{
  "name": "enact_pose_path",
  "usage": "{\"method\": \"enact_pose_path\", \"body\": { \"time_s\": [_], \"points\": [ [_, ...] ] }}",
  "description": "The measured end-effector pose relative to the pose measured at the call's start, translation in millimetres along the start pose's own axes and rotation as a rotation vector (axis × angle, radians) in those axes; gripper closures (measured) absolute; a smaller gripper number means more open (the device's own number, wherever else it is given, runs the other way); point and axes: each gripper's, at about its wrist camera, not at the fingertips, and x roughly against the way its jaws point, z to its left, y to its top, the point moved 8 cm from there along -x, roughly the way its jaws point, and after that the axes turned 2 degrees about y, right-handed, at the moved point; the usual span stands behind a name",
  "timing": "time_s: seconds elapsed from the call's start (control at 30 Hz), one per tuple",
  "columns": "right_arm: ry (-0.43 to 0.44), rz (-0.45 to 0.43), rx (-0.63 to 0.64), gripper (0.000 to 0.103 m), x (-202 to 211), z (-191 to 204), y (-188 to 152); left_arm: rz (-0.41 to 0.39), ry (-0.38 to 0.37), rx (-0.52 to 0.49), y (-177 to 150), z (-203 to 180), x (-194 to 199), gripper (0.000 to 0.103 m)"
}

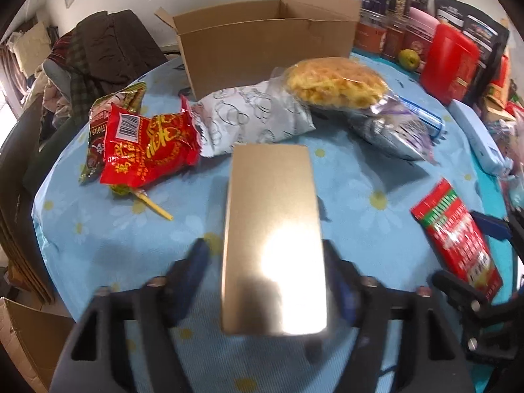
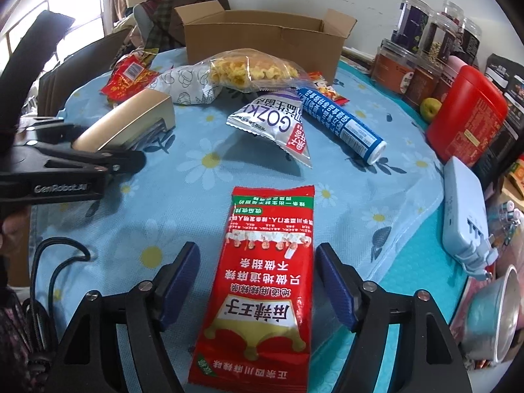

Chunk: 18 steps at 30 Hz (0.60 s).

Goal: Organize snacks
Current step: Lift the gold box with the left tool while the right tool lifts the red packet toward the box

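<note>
Two cameras split the scene around the cardboard box. Only the right wrist view shows the blue tube and the GOZKH pouch in front of that box. The left gripper stands open, the gold box between its fingers, which look just clear of it. The right gripper is open too, astride the red snack packet lying flat, pads apart from it.
</note>
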Motion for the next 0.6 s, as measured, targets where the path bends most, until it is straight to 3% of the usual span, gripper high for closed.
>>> {"method": "enact_pose_path", "body": {
  "time_s": [0.2,0.23,0.3,0.6],
  "points": [
    [0.000,0.003,-0.003,0.030,-0.8,0.2,1.0,-0.011,-0.039,0.037,8.0,1.3,-5.6,0.026],
    [0.011,0.002,-0.002,0.034,-0.7,0.7,1.1,-0.016,-0.048,0.045,9.2,1.1,-5.3,0.030],
    [0.045,0.006,0.001,0.053,-0.7,4.2,1.6,-0.031,-0.041,0.045,11.7,2.4,-3.2,0.058],
    [0.056,-0.004,0.000,0.058,2.3,5.9,6.5,-0.035,-0.071,0.029,6.7,0.9,7.6,0.059]
  ]
}}
